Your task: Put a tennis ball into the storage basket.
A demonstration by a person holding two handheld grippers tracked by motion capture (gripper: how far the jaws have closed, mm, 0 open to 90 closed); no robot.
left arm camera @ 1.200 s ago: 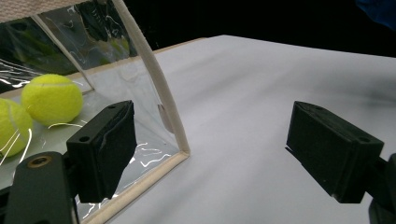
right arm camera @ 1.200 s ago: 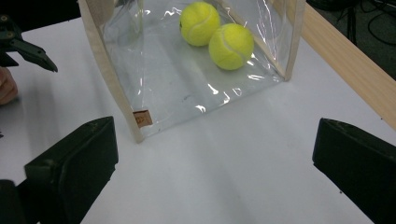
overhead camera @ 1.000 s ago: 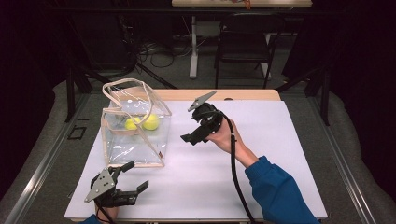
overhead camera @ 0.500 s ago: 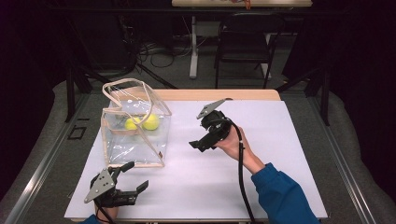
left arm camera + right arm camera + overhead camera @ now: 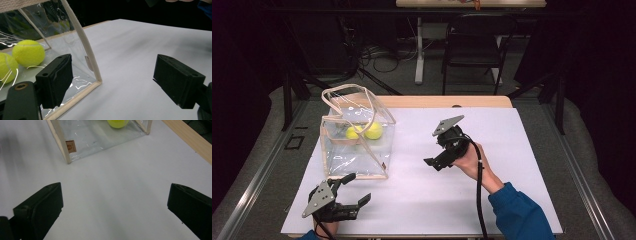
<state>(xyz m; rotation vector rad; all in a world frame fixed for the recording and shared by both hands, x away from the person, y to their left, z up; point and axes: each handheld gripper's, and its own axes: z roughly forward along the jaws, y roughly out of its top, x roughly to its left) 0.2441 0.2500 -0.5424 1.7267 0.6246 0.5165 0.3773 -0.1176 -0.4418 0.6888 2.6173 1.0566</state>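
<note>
White paper (image 5: 512, 130) is covering the table. Glare is partly hiding two tennis balls (image 5: 367, 131) lying inside the clear bag (image 5: 354, 150). Both the left gripper (image 5: 353, 189) and right gripper (image 5: 432, 164) are staying wide open, holding nothing.

Clear bag (image 5: 357, 145) upright, two tennis balls (image 5: 367, 131) inside
</note>
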